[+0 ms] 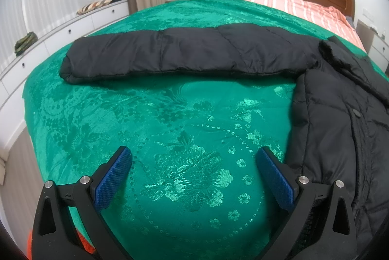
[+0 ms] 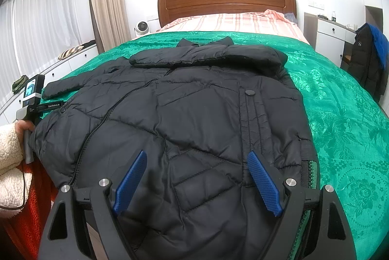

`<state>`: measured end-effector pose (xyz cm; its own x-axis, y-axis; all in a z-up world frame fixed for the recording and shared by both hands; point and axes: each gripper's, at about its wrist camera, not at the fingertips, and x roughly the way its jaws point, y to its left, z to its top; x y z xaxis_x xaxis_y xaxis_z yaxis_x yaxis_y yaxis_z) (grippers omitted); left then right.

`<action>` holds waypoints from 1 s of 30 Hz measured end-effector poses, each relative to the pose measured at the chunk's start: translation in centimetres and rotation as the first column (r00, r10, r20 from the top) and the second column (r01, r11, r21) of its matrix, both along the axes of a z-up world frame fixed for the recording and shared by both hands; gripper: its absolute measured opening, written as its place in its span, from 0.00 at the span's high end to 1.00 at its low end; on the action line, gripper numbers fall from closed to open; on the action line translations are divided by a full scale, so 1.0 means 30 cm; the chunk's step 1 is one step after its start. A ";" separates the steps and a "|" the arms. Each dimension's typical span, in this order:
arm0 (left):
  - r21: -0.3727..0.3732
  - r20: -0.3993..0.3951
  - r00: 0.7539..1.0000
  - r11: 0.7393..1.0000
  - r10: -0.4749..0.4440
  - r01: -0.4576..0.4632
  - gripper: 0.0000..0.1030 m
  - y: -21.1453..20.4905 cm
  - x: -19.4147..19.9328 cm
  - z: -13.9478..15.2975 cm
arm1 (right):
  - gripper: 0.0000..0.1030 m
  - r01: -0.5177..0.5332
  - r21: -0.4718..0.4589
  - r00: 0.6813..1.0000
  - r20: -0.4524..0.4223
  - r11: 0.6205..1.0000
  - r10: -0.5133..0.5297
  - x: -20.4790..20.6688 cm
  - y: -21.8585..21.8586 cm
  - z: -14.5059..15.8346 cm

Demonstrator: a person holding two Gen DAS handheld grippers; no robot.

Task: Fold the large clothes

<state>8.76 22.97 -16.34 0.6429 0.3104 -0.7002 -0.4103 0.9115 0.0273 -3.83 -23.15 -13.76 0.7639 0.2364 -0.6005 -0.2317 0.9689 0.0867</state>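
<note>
Coat: a black quilted coat [image 2: 194, 114] lies flat, front up, on the green bedspread [image 2: 340, 114], collar toward the headboard [image 2: 226, 2] and hem at the near edge of the bed.
Right sleeve side: one sleeve is folded across the chest just below the collar, lying sideways over the body of the coat.
Left sleeve: the other sleeve [image 1: 170, 53] stretches straight out to the side over the bedspread [image 1: 145, 126], cuff end away from the coat body [image 1: 340, 126].
Coat details: a zip runs down the front, and a round snap [image 2: 248, 92] sits beside a stitched strip.
Left tool: the left tool [image 1: 194, 157] hangs above bare bedspread beside the coat's edge, its blue pads [image 1: 114, 177] spread wide apart with nothing between them.
Right tool: the right tool [image 2: 197, 162] hangs over the lower part of the coat, blue pads [image 2: 263, 183] spread wide, holding nothing; whether they touch the fabric I cannot tell.
Hand: in the right wrist view a hand [image 2: 23, 126] in a fleecy white sleeve holds the other tool's handle at the coat's near corner.
Bed: a striped pink sheet [image 2: 231, 21] shows near the headboard.
Room: white drawers [image 1: 60, 31] under curtains [image 2: 43, 29], a small white fan [image 2: 141, 26], and a dark jacket [image 2: 367, 60] hanging at the far side.
</note>
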 end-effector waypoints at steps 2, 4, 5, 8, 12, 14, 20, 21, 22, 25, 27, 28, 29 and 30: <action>-0.001 -0.001 1.000 1.000 -0.001 0.001 0.00 0.001 0.001 0.000 | 0.18 0.000 0.001 1.000 -0.002 1.000 0.000 0.001 0.000 -0.001; -0.002 -0.002 1.000 1.000 -0.001 0.001 0.00 0.000 -0.002 -0.002 | 0.18 0.000 0.002 1.000 -0.002 1.000 0.000 0.001 -0.001 -0.001; -0.005 -0.006 1.000 1.000 -0.001 0.001 0.00 0.000 -0.003 -0.003 | 0.18 0.001 0.004 1.000 0.000 1.000 -0.001 0.001 -0.002 0.000; -0.059 -0.028 1.000 0.998 -0.003 0.002 0.00 0.017 -0.003 0.007 | 0.18 0.004 0.009 1.000 0.012 1.000 -0.004 -0.004 -0.008 0.007; -0.246 0.060 0.998 0.969 0.030 -0.014 0.00 0.111 -0.037 0.058 | 0.18 0.017 0.022 1.000 0.008 1.000 -0.018 -0.002 -0.025 0.003; -0.365 0.096 0.992 0.930 0.087 -0.047 0.00 0.195 -0.044 0.063 | 0.18 0.023 0.025 1.000 -0.002 0.999 -0.023 0.003 -0.028 -0.001; -0.685 0.128 0.928 0.708 0.351 -0.173 0.00 0.537 0.002 -0.001 | 0.18 0.011 -0.007 1.000 -0.019 1.000 -0.012 0.009 -0.004 -0.014; -0.700 0.130 0.919 0.691 0.373 -0.182 0.00 0.573 0.012 -0.009 | 0.18 0.008 -0.016 1.000 -0.021 1.000 -0.008 0.011 0.003 -0.016; -0.713 0.134 0.908 0.675 0.398 -0.191 0.01 0.615 0.028 -0.015 | 0.18 0.004 -0.025 1.000 -0.024 1.000 -0.004 0.012 0.009 -0.019; -0.683 0.141 0.901 0.699 0.410 -0.212 0.30 0.683 0.079 0.008 | 0.18 -0.002 -0.041 0.999 -0.040 0.999 0.001 0.020 0.021 -0.033; -0.642 0.095 0.913 0.725 0.397 -0.249 0.90 0.696 0.111 0.026 | 0.18 -0.001 -0.044 0.999 -0.043 0.999 -0.001 0.024 0.025 -0.037; -0.628 0.105 0.919 0.742 0.380 -0.235 0.91 0.694 0.122 0.061 | 0.18 -0.001 -0.041 0.999 -0.041 0.999 -0.001 0.026 0.025 -0.036; -0.605 0.116 0.922 0.763 0.370 -0.230 0.92 0.686 0.130 0.096 | 0.18 -0.001 -0.035 0.999 -0.040 0.999 -0.001 0.028 0.023 -0.034; -0.539 0.150 0.933 0.818 0.328 -0.201 0.92 0.643 0.149 0.181 | 0.18 -0.001 -0.028 0.999 -0.040 1.000 0.000 0.030 0.021 -0.035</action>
<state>13.23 42.26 -10.89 0.7470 0.1338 -0.6512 -0.5742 0.6236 -0.5305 -2.94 -22.51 -14.80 0.7388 0.2192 -0.6372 -0.2289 0.9710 0.0687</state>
